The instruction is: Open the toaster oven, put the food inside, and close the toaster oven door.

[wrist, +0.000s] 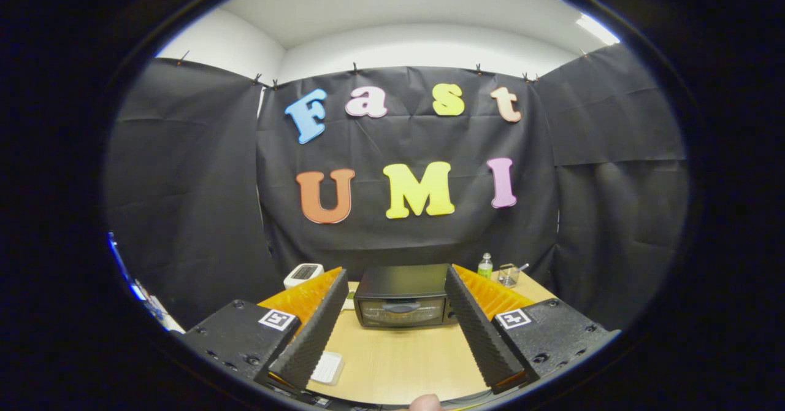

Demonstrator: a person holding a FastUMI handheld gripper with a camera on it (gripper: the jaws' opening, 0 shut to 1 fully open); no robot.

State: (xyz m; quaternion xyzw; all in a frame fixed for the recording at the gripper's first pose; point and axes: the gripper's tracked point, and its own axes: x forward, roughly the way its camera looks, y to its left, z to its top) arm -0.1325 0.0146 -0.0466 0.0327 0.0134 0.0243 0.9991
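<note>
Claw spread wide, empty; toaster oven beyond, door seemingly closed.

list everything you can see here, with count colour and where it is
toaster oven: 1, black, door closed, on the table beyond the fingers
table: 1, light wood, under everything
small appliance: 1, white, behind the toaster oven to one side
bottle: 1, clear with green, behind the toaster oven on the other side
clear container: 1, beside the bottle
white tray-like item: 1, on the table beside one finger
gripper: 1, fingers open and apart, holding nothing
fingertip: 1, at the table's near edge
</note>
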